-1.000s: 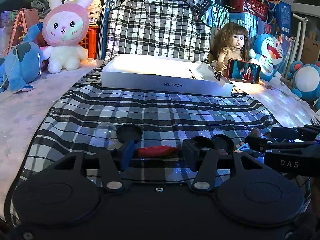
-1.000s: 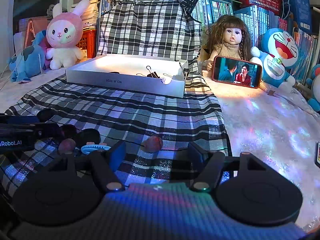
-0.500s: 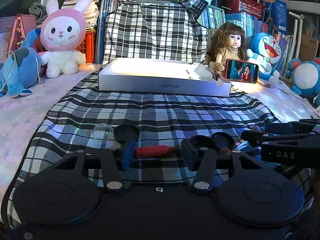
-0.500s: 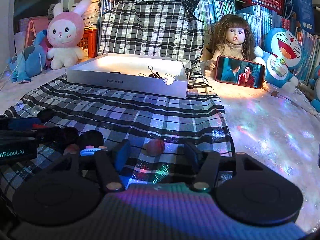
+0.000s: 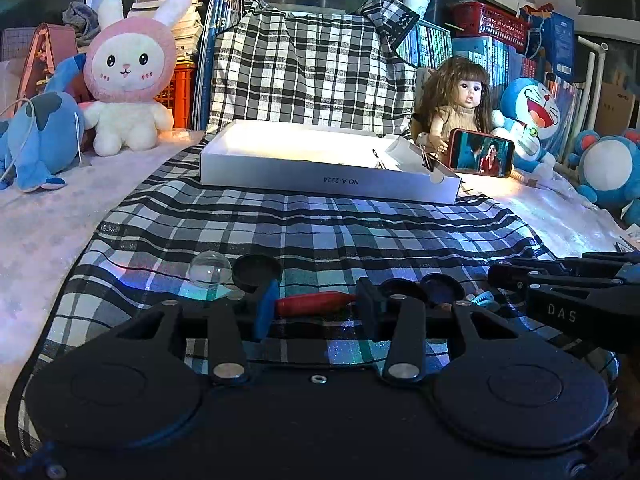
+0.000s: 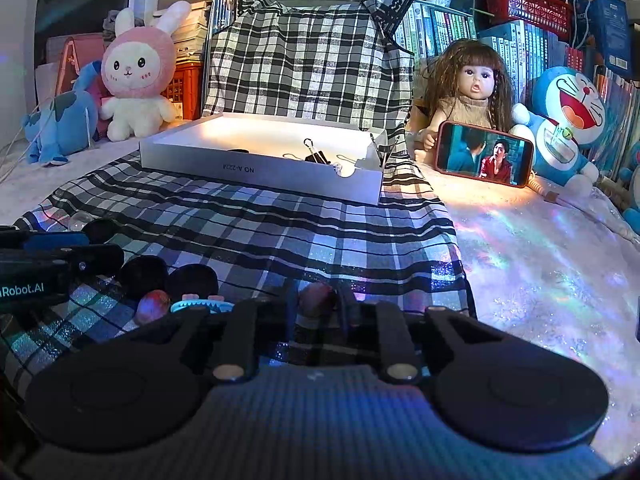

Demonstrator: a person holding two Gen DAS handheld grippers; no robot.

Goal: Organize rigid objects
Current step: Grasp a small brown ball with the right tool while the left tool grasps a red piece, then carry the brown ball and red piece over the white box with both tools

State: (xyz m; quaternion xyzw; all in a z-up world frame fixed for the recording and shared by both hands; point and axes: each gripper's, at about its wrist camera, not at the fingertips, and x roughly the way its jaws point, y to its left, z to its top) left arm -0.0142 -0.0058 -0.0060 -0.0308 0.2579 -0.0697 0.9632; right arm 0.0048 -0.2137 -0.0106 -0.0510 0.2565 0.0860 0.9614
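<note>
Checked cloth is spread over the surface, with toys and books stacked behind. Nearest, the left gripper is seen with its jaws closing on a red stick that lies across the gap, both pads touching its ends. The right gripper is clamped tight on a small reddish ball. A clear ball, dark round caps and a second reddish ball are scattered beside them (all on the cloth). Farther back, a white box holds binder clips. Beyond it, a doll is propped behind a phone.
</note>
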